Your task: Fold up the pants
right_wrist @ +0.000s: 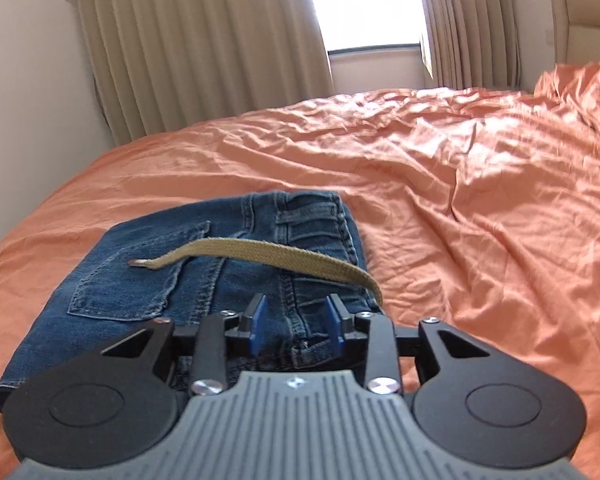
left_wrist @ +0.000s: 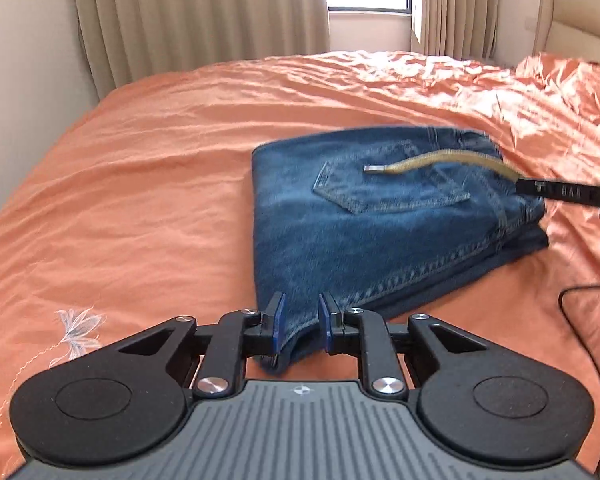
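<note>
Orange bed [left_wrist: 140, 160] | folded jeans [left_wrist: 360, 220] | left fingers [left_wrist: 302, 326], right fingers [right_wrist: 296, 326] parted, gripping nothing

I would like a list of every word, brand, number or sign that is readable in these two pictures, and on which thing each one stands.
"T": pale mark on the right gripper's black finger reaching over the jeans, left wrist view.
Letters after it on that finger, perhaps "UAR": too blurred to read surely.
Small round crosshair sign, no letters: on the grey body of the left gripper and of the right gripper.
Belt, bedspread, curtains: no text.
</note>
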